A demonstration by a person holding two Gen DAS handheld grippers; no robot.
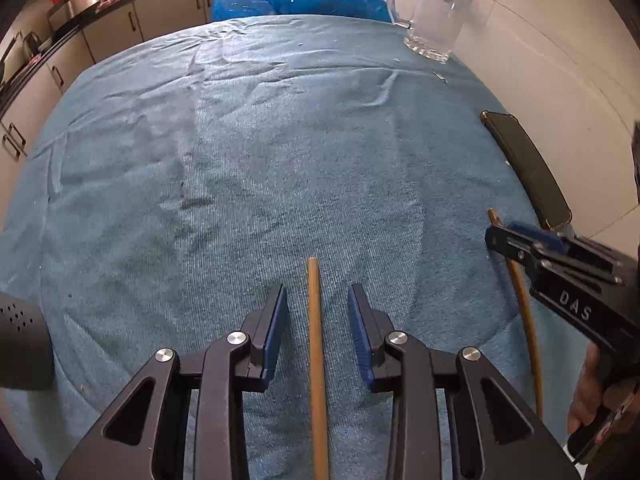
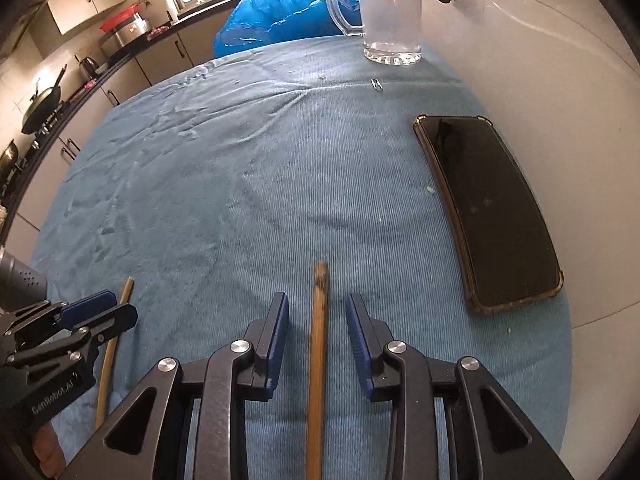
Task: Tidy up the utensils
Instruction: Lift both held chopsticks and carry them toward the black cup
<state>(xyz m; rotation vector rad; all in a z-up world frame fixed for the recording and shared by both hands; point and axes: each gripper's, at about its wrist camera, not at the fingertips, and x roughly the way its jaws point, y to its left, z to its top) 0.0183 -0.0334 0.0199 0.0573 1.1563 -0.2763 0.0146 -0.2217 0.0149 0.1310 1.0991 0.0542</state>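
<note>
Lying on the blue ribbed cloth (image 1: pixel 248 184) over the table, one thin wooden chopstick (image 1: pixel 317 360) runs between the spread, untouching fingers of the left hand-held gripper (image 1: pixel 318 300); a darker worn chopstick (image 2: pixel 318 360) sits likewise inside the open right hand-held gripper (image 2: pixel 318 308). Only the right view shows the whole black phone (image 2: pixel 488 208) and "GenRobot.AI"; the left reads "DAS". A clear glass mug (image 2: pixel 384 8) stands far off.

The right gripper (image 1: pixel 496 236) is showing "DAS" along its black body. The left gripper (image 2: pixel 120 312) is bearing "GenRobot.AI" likewise.
</note>
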